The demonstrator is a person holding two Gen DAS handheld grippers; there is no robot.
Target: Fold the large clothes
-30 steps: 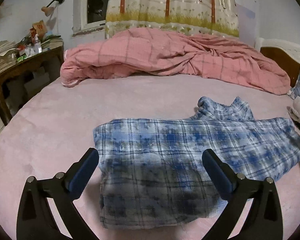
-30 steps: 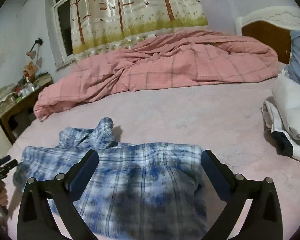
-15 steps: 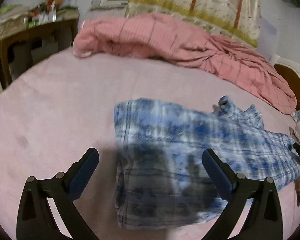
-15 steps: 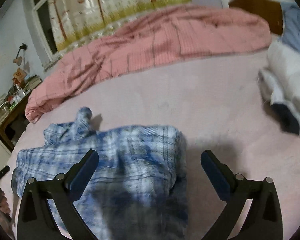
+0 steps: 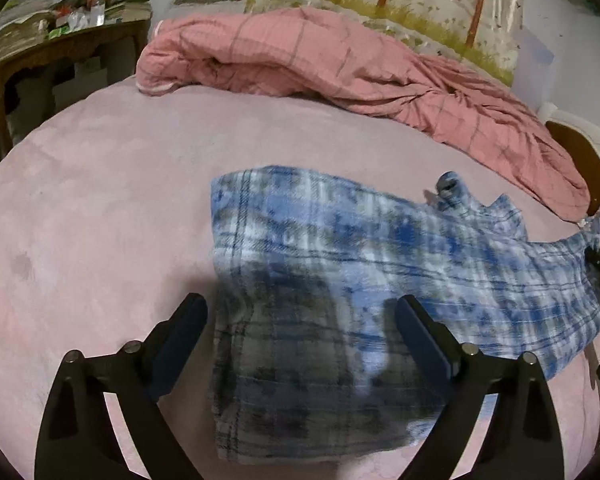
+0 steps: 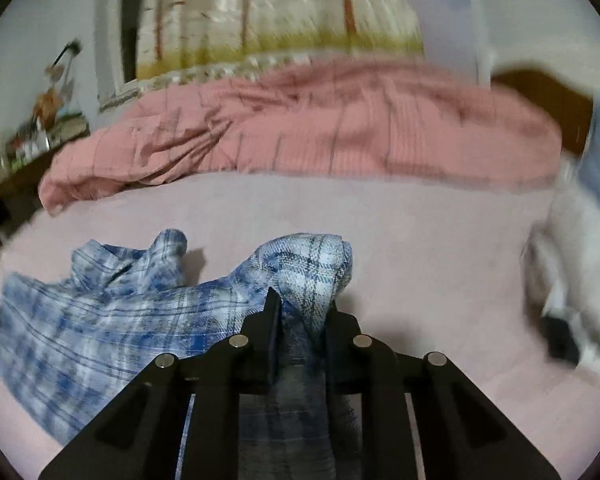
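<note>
A blue plaid shirt (image 5: 340, 248) lies spread across the pink bed sheet (image 5: 100, 200), collar toward the far side. My left gripper (image 5: 300, 304) hovers over the shirt's left end. Its jaws are wide and closing, with the shirt's left edge below and between them and the pads clear of the cloth. In the right wrist view, my right gripper (image 6: 302, 308) is closing and pinches the shirt's (image 6: 100, 320) right end. A bunch of plaid fabric (image 6: 312, 264) puffs up just past its fingertips. The view is motion-blurred.
A crumpled pink quilt (image 5: 340, 64) lies along the far side of the bed under a printed curtain (image 6: 280, 20). A cluttered wooden desk (image 5: 60, 52) stands at the left. A wooden headboard (image 5: 580, 152) and white clothing (image 6: 572, 280) are at the right.
My right gripper went from wide open to pinched on the shirt's right end, bunching the cloth. The left gripper sank closer to the shirt's left edge and its jaws narrowed slightly.
</note>
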